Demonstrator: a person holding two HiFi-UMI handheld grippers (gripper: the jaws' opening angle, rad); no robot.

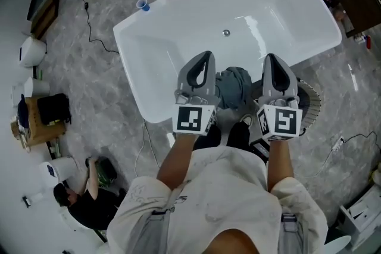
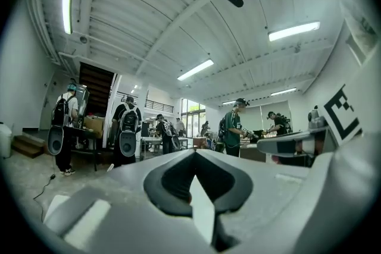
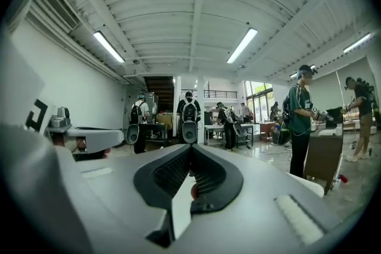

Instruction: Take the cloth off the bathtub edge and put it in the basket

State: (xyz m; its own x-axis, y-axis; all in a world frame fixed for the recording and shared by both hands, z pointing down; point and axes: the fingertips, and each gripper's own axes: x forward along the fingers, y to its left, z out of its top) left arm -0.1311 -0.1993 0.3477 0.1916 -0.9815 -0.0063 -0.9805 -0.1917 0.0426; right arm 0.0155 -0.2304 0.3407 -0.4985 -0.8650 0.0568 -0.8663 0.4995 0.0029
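Draping the near edge of the tub (image 1: 134, 68), cloth (image 1: 233, 87) lies between left tongs (image 1: 205, 56) and right tongs (image 1: 272, 59), both closed, empty, equally near.

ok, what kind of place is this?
Probably a large workshop-like hall, not a bathroom. The freestanding white bathtub stands on a grey mottled floor, people wearing backpacks stand around, and long ceiling strip lights run overhead.

The room is bright. Long ceiling lights (image 2: 195, 69) shine down from above, and daylight comes in through far windows (image 2: 193, 111). The white bathtub (image 1: 178, 50) has small shiny spots. Shadows on the floor (image 1: 101, 80) are soft and faint. Both gripper views are round and bent at the edges, with black corners. Up close, the left gripper (image 2: 191, 154) looks blurry.
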